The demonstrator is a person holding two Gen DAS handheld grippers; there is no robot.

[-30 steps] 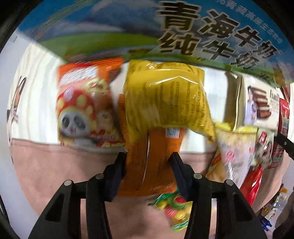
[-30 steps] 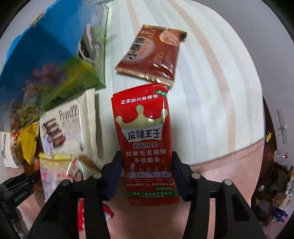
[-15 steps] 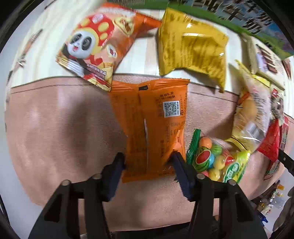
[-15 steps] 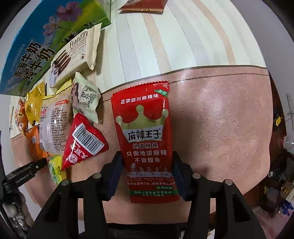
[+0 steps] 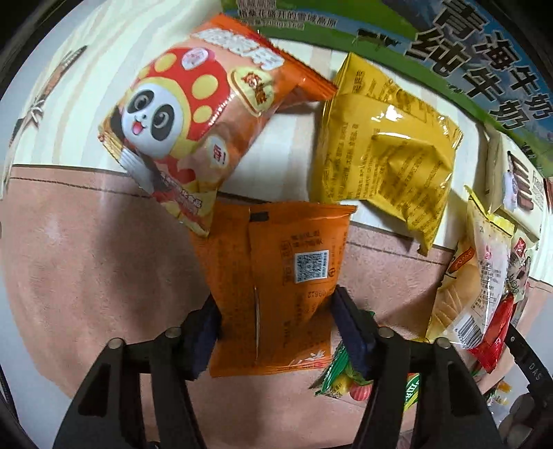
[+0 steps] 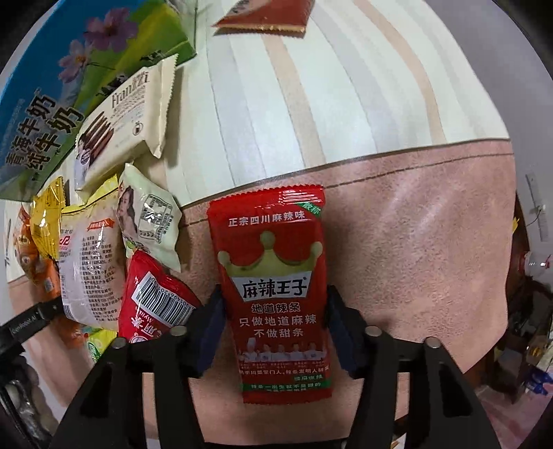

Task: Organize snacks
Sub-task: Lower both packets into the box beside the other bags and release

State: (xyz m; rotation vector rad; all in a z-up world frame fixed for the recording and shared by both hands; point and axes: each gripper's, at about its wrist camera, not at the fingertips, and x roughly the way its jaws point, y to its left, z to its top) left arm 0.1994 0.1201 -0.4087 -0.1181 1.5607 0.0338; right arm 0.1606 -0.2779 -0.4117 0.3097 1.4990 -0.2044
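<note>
My left gripper (image 5: 276, 317) is shut on an orange snack packet (image 5: 276, 276), back side up with a QR code, held over the pink border of the tablecloth. Beyond it lie a panda-print orange bag (image 5: 193, 121) and a yellow packet (image 5: 383, 155). My right gripper (image 6: 273, 321) is shut on a red spicy-strip packet (image 6: 276, 286) with a crown print, held over the pink border. To its left lies a pile of snacks: a red barcode packet (image 6: 152, 307), a pale green packet (image 6: 148, 217), a white clear bag (image 6: 90, 255) and a Franzzi wafer pack (image 6: 121, 121).
A blue-green milk carton box (image 5: 466, 58) stands at the back; it also shows in the right wrist view (image 6: 52, 96). A dark red packet (image 6: 266, 17) lies far on the striped cloth. A fruit-candy bag (image 5: 345, 376) lies under the left gripper's right finger.
Both grippers pulled back from the striped cloth to the pink border, each keeping its packet. In the last half second the left gripper moved closer to the panda bag and yellow packet.
</note>
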